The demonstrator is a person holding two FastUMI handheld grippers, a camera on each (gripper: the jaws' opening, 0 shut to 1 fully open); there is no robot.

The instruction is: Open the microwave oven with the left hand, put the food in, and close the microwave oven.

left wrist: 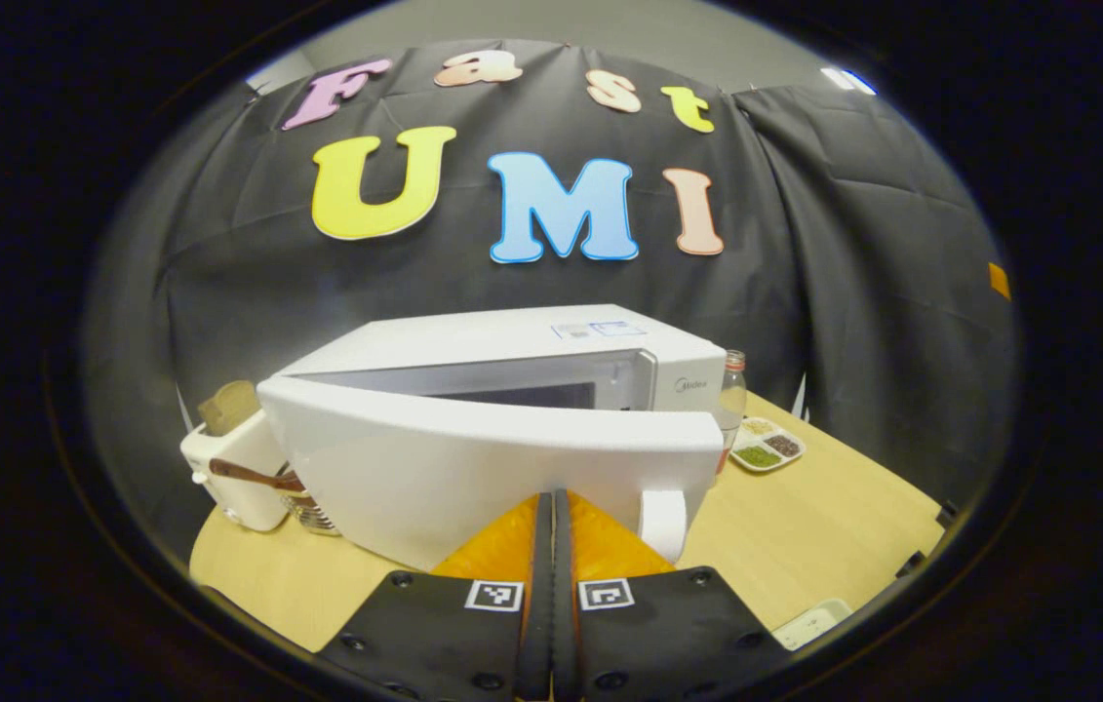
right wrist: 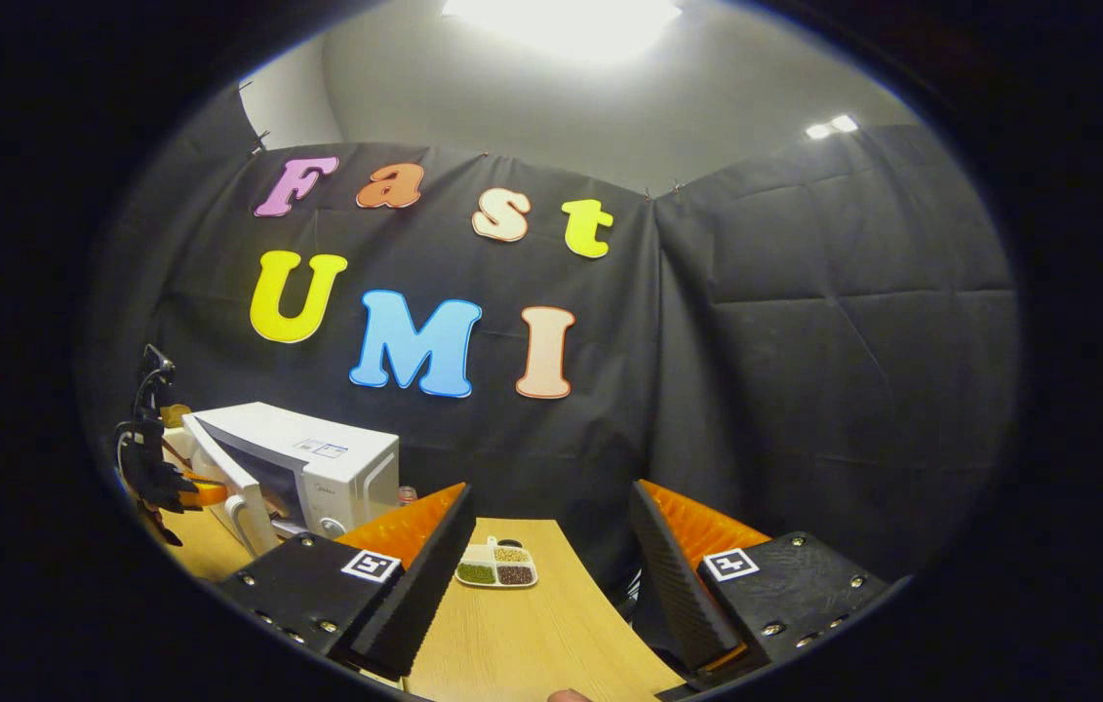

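Note:
The white microwave stands on the wooden table, its door swung partly open toward me. My left gripper is shut with nothing between its fingers, and its tips sit at the door's outer face, just left of the door handle. The food, a small divided dish of grains, rests on the table right of the microwave. In the right gripper view my right gripper hangs open and empty above the table, with the dish ahead of it. There the microwave and the left gripper show at far left.
A white toaster holding bread stands left of the microwave, beside a basket with a brown handle. A bottle stands behind the microwave's right corner. A white object lies at the table's near right edge.

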